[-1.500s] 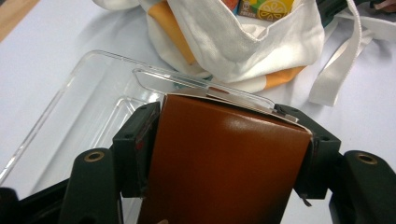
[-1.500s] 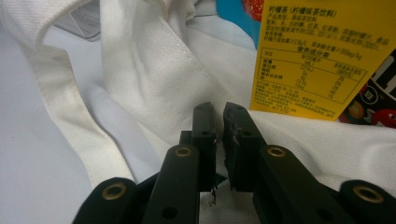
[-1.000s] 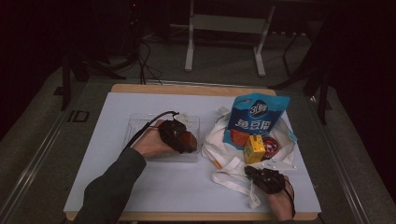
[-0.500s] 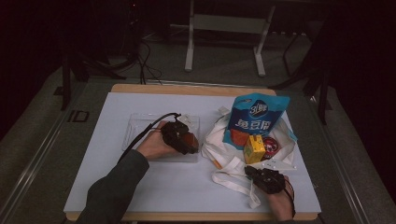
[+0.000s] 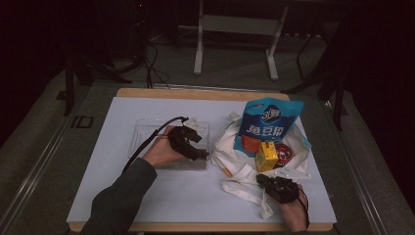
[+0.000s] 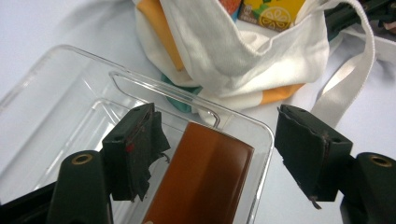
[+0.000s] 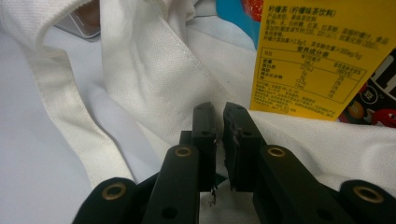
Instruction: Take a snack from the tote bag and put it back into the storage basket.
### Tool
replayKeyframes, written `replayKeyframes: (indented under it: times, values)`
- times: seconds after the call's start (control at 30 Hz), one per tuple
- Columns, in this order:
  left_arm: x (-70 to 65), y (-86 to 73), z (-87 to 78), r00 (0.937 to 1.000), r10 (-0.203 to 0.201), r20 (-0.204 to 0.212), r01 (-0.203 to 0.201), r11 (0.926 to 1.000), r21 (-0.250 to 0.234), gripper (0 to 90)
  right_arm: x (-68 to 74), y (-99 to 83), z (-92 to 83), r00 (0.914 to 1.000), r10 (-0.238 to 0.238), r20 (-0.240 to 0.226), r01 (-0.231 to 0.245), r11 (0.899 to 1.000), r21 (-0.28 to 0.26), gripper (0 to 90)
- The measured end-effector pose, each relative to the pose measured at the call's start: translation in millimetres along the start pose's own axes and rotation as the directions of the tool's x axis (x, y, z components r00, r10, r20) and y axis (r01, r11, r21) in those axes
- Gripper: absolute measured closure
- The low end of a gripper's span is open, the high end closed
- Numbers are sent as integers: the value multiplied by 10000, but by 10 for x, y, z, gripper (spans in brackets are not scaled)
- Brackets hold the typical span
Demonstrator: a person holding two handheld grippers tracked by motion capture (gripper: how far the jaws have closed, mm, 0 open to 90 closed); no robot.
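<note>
L tool (image 6: 219,154) wide open over brown glossy flat bar (image 6: 201,179) lying in clear plastic tray (image 5: 147,134) on worktop; looks just placed. R tool (image 7: 218,135) pinched on white cloth tote bag (image 7: 154,70). Next: L lifts clear, goes for yellow carton (image 5: 266,155) in bag

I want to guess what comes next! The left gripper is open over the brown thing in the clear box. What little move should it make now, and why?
Probably lift the left gripper clear of the clear tray. Its jaws stand wide apart, and the brown bar lies in the tray between them, untouched by either pad. The right gripper is shut on the white bag's cloth.
</note>
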State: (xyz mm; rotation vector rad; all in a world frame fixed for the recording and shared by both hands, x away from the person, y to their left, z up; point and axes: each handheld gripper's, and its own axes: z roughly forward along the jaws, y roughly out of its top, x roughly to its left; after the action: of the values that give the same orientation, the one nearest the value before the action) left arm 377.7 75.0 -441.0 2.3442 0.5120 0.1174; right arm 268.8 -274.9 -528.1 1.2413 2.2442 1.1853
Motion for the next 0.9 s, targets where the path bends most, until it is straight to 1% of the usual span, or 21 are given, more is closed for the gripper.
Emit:
replayKeyframes:
  times: [0.03, 0.07, 0.13, 0.17, 0.23, 0.47, 0.6, 0.67, 0.7, 0.9]
  values:
    - [0, 0, 0, 10000, 0, 0, 0, 10000, 0, 313, 0, 0, 0, 10000, 0, 0, 0, 10000, 0, 833]
    - [-24, 7, -32, 9997, 135, -182, -139, 9996, -228, 318, 0, 0, 0, 10000, 1, 1, -1, 10000, -3, 833]
    - [-45, 19, -36, 9988, 243, -423, -255, 9993, -283, 320, 0, 0, 0, 10000, 3, -5, -3, 10000, -5, 832]
    - [-55, 24, -34, 9987, 240, -439, -256, 9990, -359, 321, 0, 0, 0, 10000, 0, -3, 0, 10000, -2, 833]
    - [-78, 32, -33, 9976, 324, -612, -350, 9985, -420, 324, 0, -1, 0, 10000, 4, 2, -4, 10000, -8, 833]
    - [-139, 60, -24, 9959, 489, -763, -539, 9965, -645, 324, 1, -1, 0, 10000, -8, 9, 8, 10000, -10, 832]
    - [-189, 91, -34, 9933, 597, -990, -687, 9935, -908, 336, 3, -4, 1, 10000, -46, 26, 46, 10000, -40, 831]
    - [-207, 110, -36, 9928, 622, -1023, -726, 9922, -1014, 336, 4, -5, 1, 10000, -49, 29, 49, 10000, -47, 830]
    - [-213, 120, -39, 9920, 697, -1049, -802, 9918, -996, 336, 4, -6, 1, 10000, -51, 29, 51, 10000, -51, 830]
    - [-249, 165, -42, 9908, 701, -1154, -839, 9893, -1191, 339, 7, -13, 1, 10000, -33, 41, 33, 9999, -106, 828]
